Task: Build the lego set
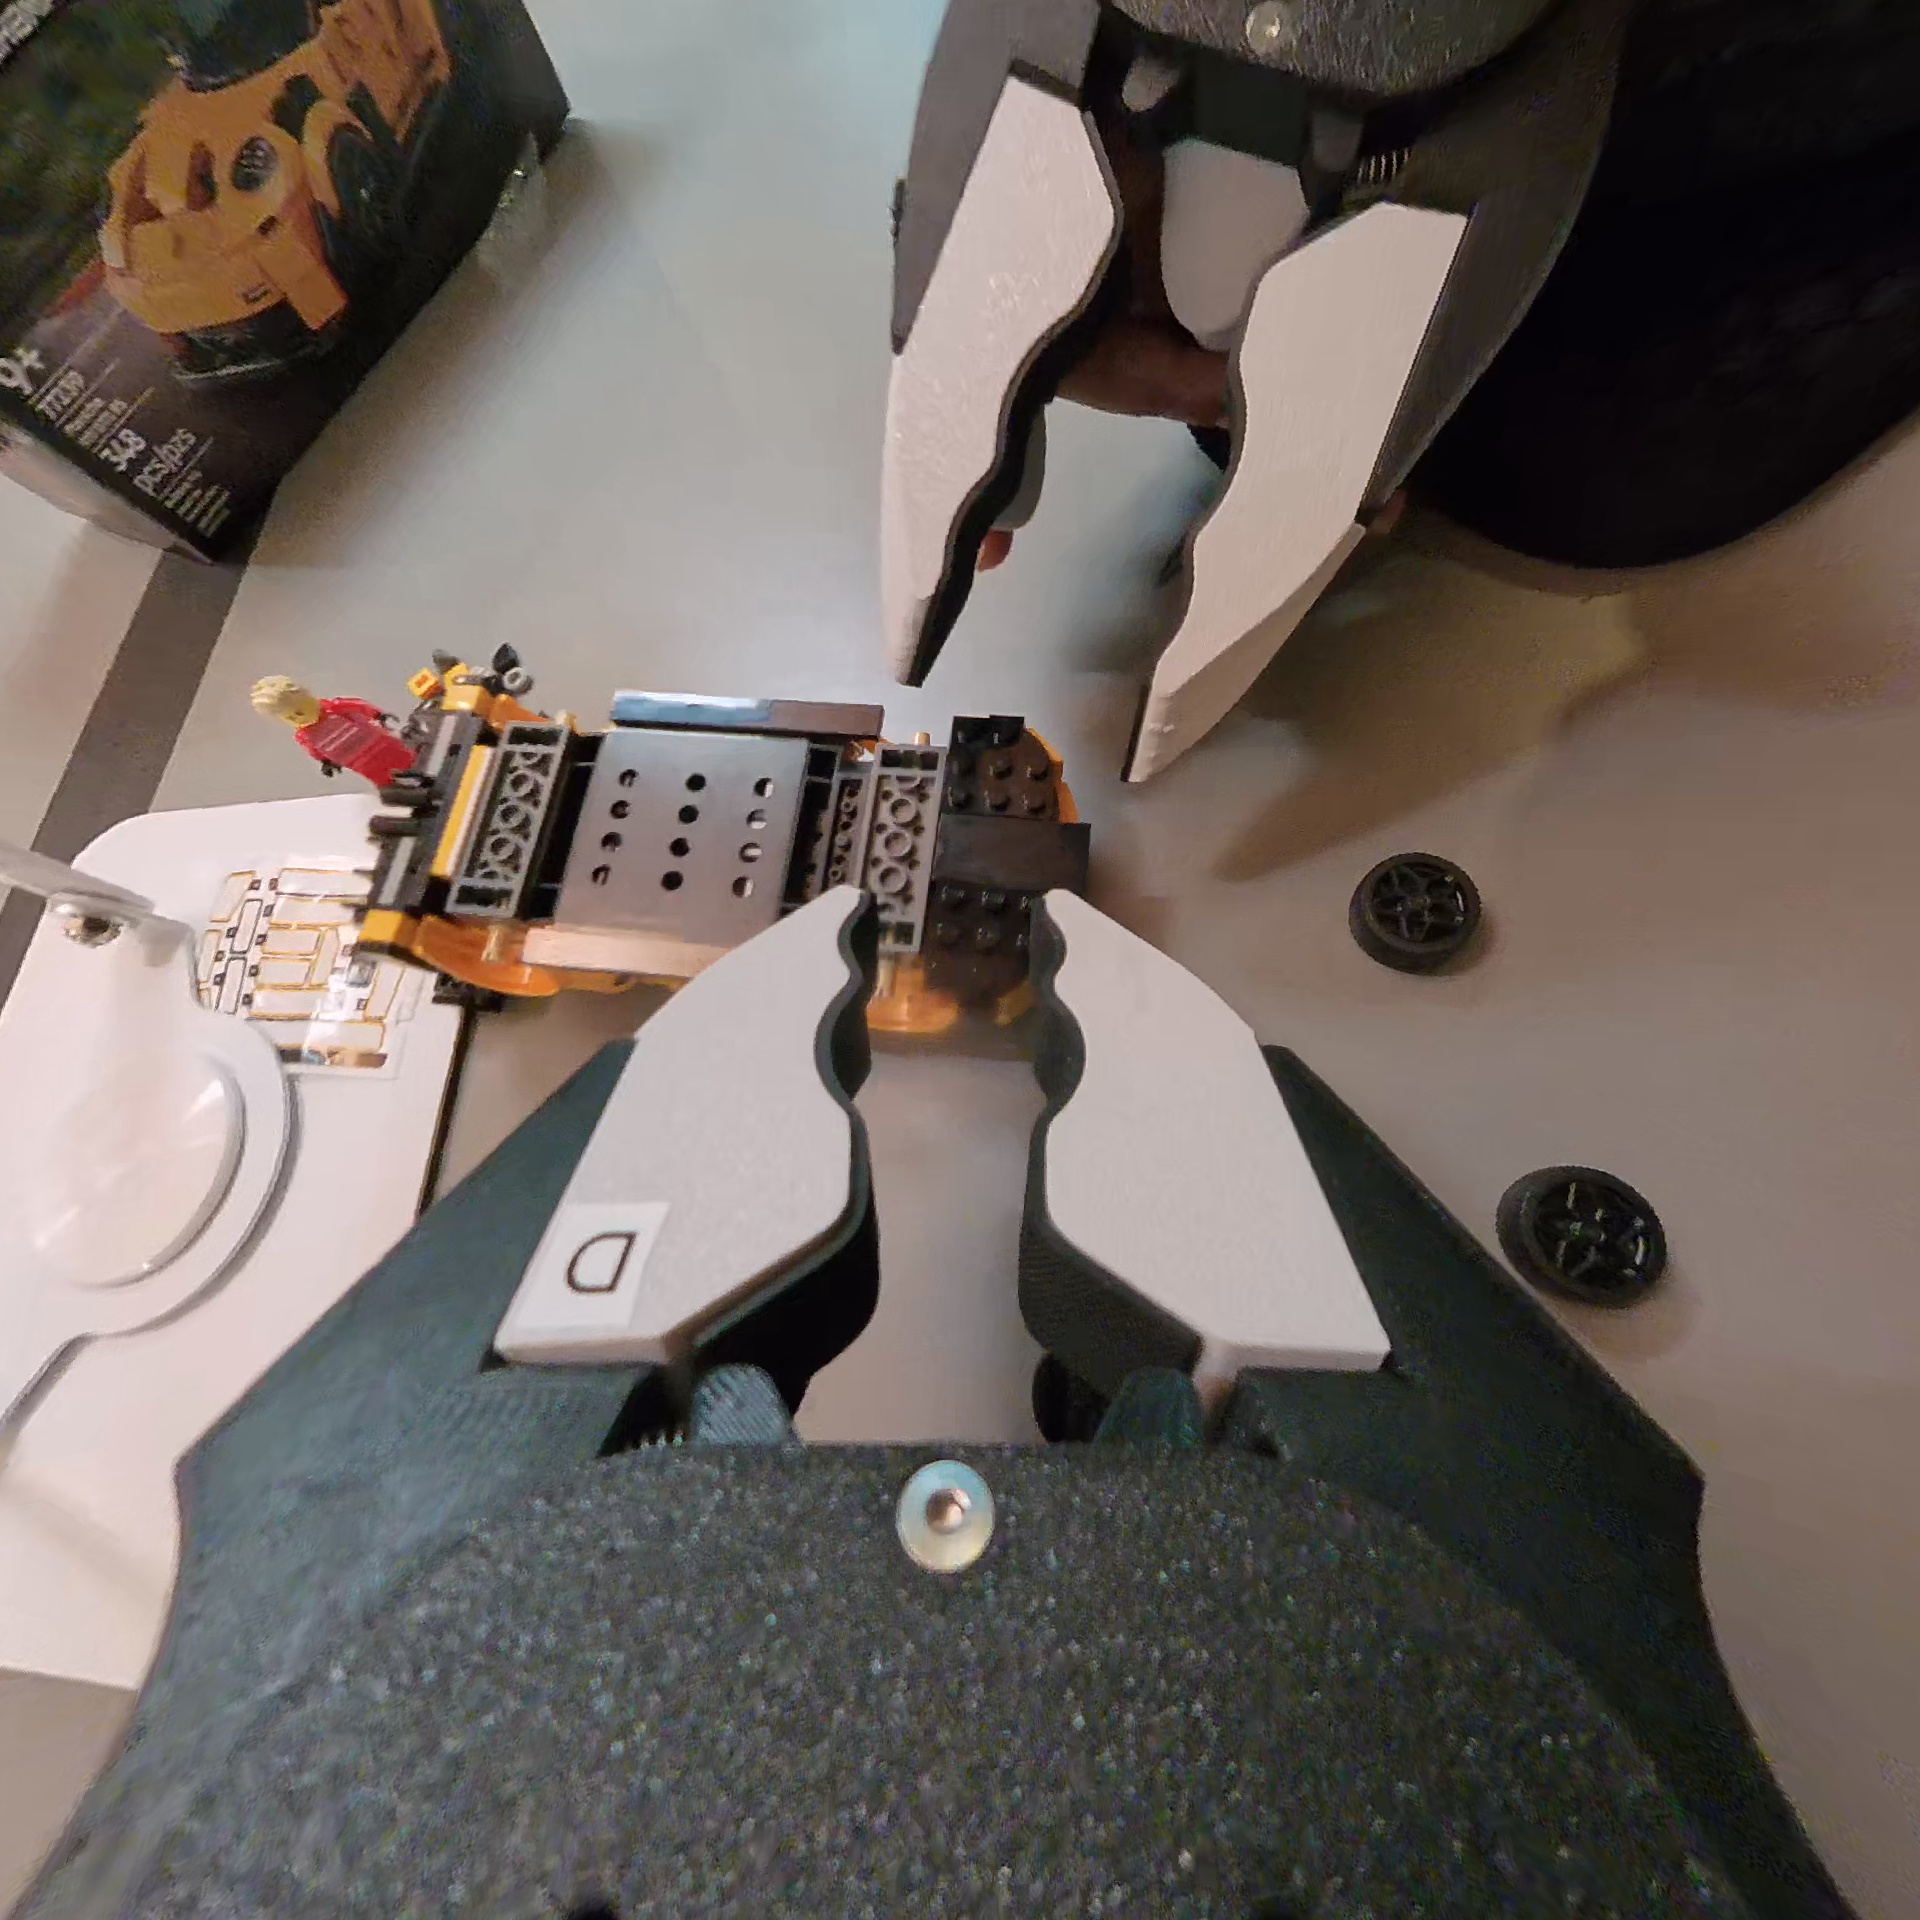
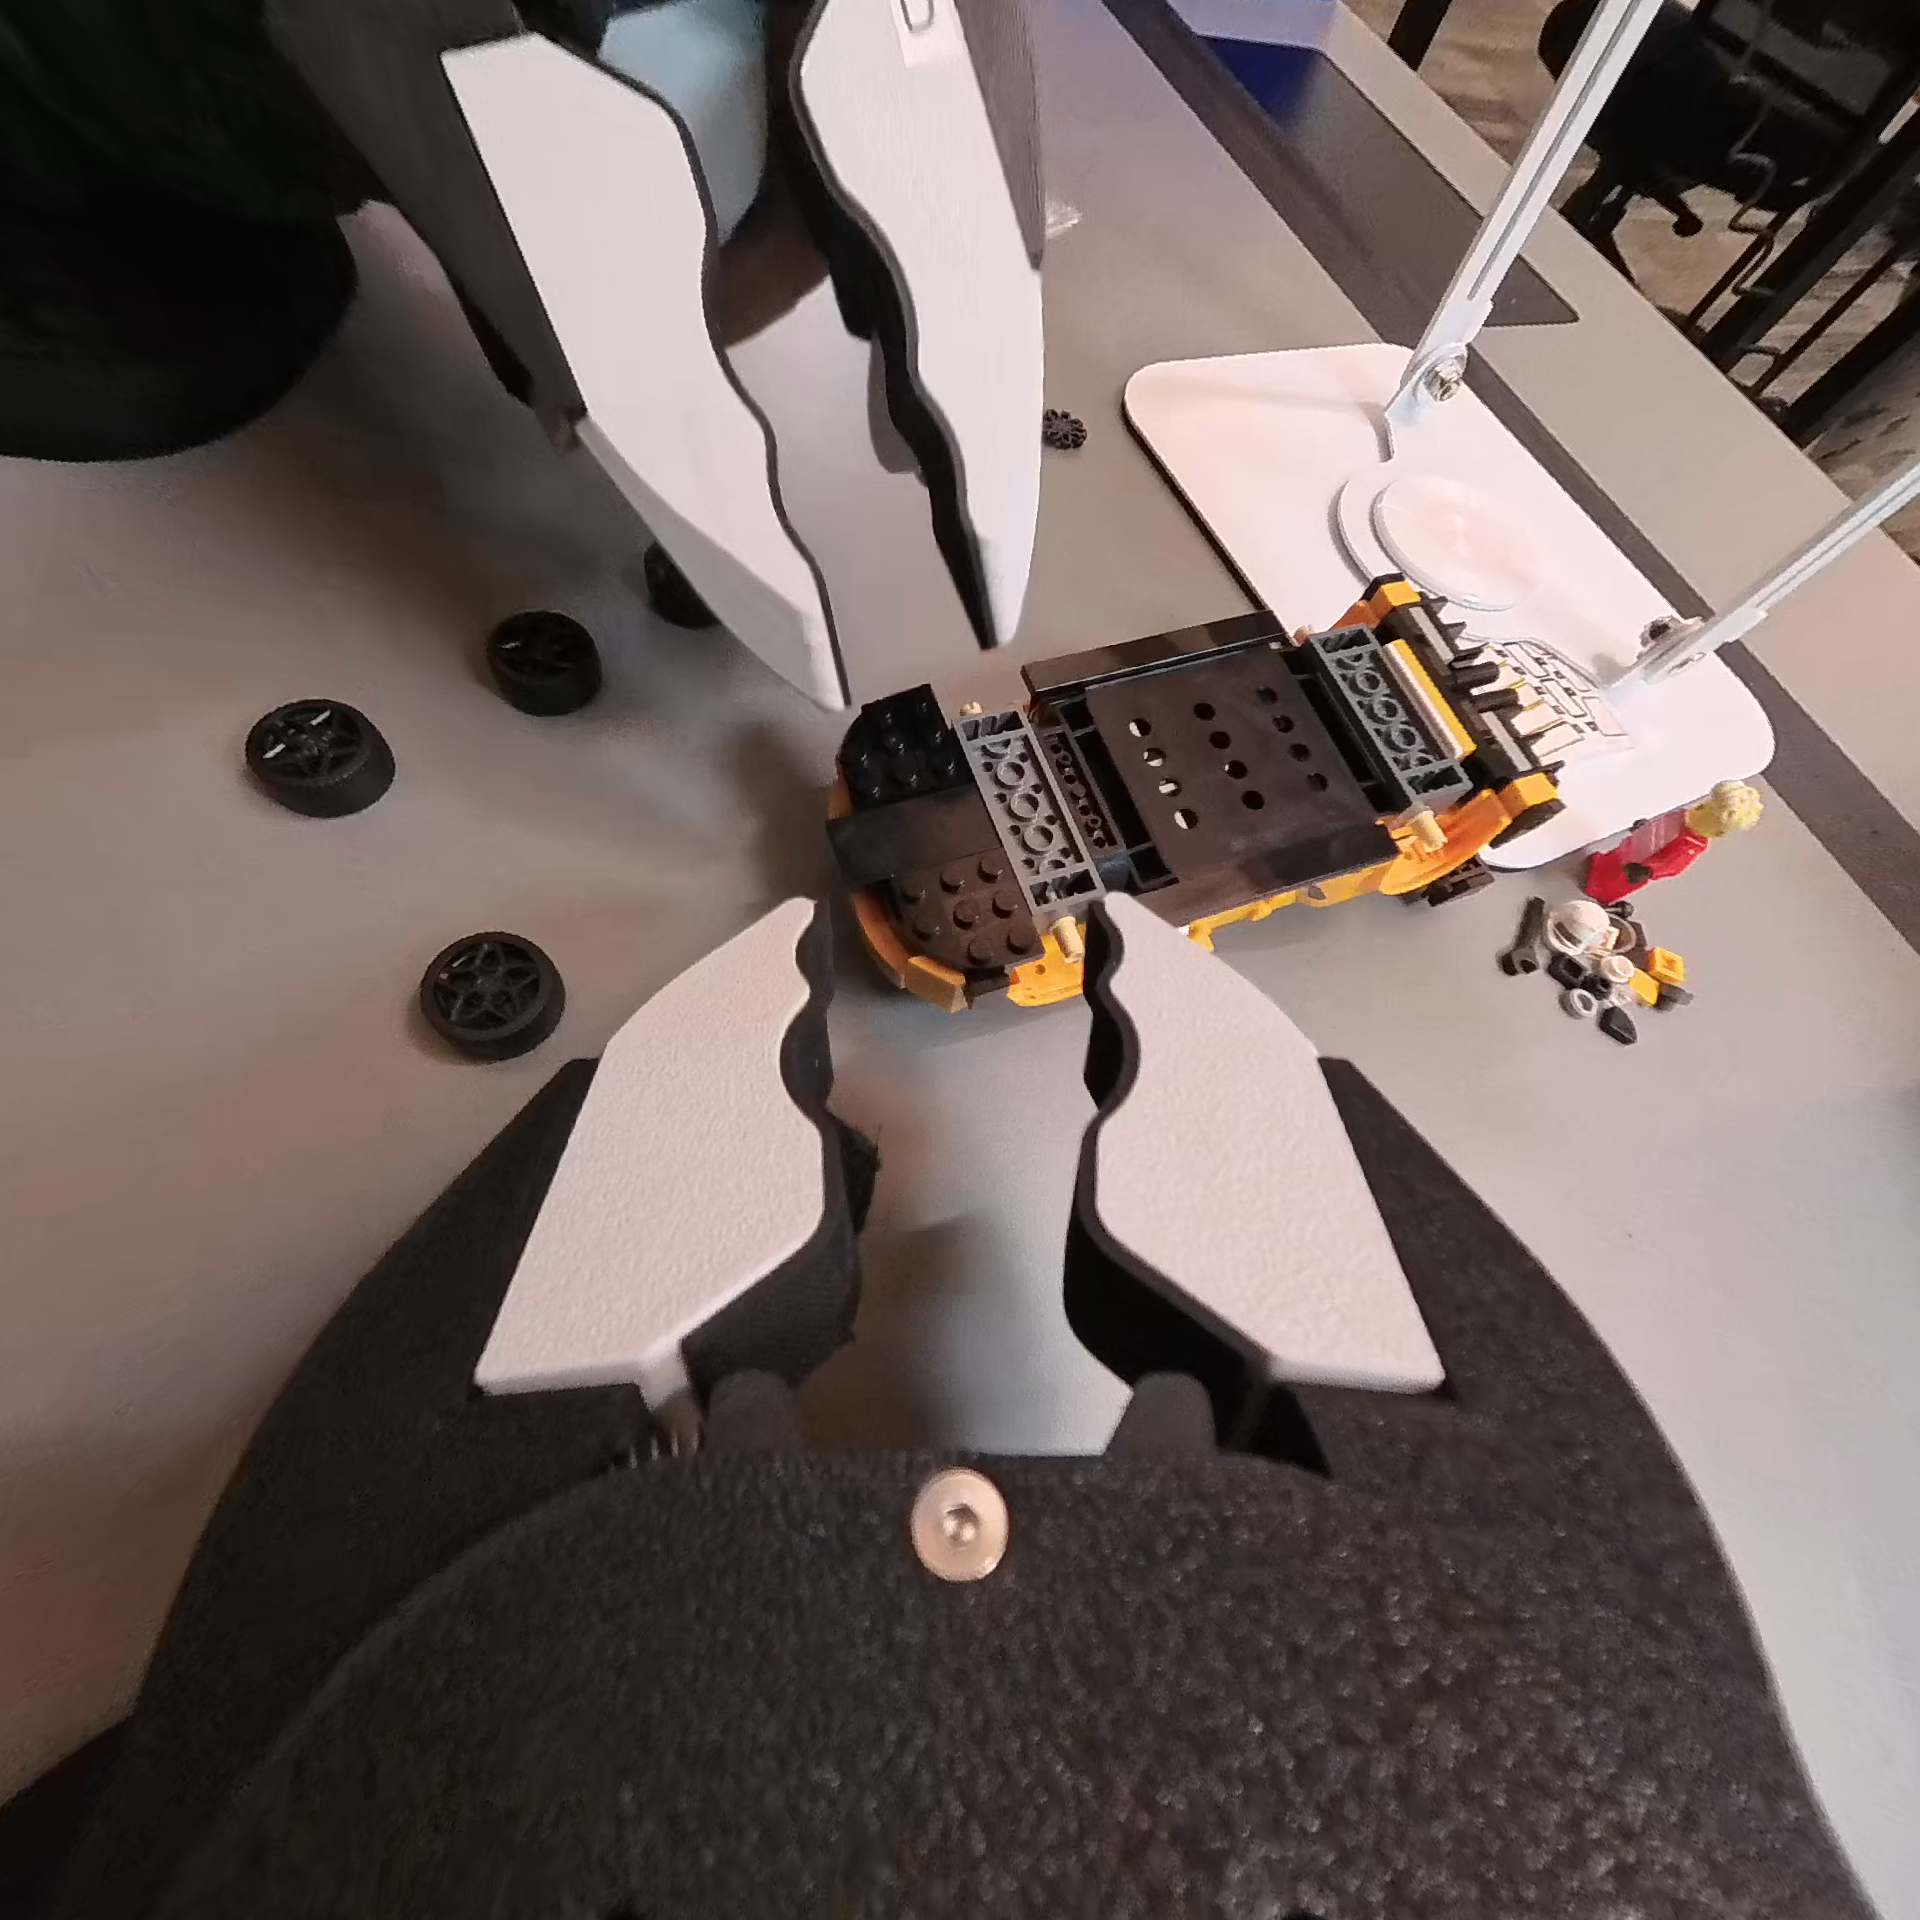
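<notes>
Left hand-held gripper [image 1: 951, 914] jaws part open, empty, tips at the near edge of the upside-down lego car [image 1: 717, 842] on the grey worktop [image 1: 1558, 1039]. Right hand-held gripper [image 2: 951, 925] also part open, empty, tips at the car's nose end. Loose black wheels [image 1: 1415, 912] at 3 o'clock in left view. Minifigure [image 1: 332, 727] at 10 o'clock, set box [image 1: 239, 239] at 11, farthest.

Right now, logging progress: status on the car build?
Left tongs open, at the upturned car. Right tongs open, opposite. Wheels loose on table, none fitted. Nothing blocking.
</notes>
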`<state>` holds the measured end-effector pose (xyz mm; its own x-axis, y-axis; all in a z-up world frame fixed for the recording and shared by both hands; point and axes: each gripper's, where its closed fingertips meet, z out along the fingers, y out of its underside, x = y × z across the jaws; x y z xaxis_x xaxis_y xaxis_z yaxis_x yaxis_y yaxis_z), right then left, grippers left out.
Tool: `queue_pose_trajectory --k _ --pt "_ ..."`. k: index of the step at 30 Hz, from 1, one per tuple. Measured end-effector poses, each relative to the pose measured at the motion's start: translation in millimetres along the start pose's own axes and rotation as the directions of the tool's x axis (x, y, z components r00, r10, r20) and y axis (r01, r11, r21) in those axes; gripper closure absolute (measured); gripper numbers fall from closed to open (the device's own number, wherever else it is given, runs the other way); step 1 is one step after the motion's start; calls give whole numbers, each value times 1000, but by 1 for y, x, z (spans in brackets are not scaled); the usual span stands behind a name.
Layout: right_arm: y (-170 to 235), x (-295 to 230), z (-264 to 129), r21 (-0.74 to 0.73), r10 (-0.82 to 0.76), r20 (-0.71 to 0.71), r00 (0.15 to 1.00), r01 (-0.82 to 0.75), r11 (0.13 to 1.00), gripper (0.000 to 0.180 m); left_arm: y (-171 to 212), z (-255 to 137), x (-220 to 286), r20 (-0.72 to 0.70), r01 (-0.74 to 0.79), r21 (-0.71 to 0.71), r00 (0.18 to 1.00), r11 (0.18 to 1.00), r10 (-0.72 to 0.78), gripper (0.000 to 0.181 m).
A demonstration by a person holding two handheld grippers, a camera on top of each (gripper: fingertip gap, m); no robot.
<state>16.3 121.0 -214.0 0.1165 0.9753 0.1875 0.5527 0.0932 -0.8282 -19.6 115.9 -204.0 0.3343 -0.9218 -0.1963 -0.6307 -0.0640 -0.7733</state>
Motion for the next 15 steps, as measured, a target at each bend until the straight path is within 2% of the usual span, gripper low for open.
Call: queue_pose_trajectory --k 2,4,7,11,13,15 --pt "3 2 0 -15 6 -6 1000 -6 1000 133 3 -5 -5 26 38 -10 999 999 -38 154" --pt "7 3 -1 -35 24 -5 1000 -24 999 132 8 -8 -5 19 148 -28 989 989 -147 153" --pt "15 5 1 -81 52 -4 999 -52 995 131 15 -9 0 -39 372 -41 927 927 -374 148" --pt "27 0 5 -178 103 -5 995 -103 979 130 25 -8 3 -81 550 -68 829 832 -554 146" --pt "30 -5 5 -222 165 -11 986 -163 961 132 29 -4 9 -105 584 -105 799 805 -592 144" --pt "30 -11 4 -238 240 4 971 -232 943 132 38 1 13 -86 571 -159 805 806 -587 141"
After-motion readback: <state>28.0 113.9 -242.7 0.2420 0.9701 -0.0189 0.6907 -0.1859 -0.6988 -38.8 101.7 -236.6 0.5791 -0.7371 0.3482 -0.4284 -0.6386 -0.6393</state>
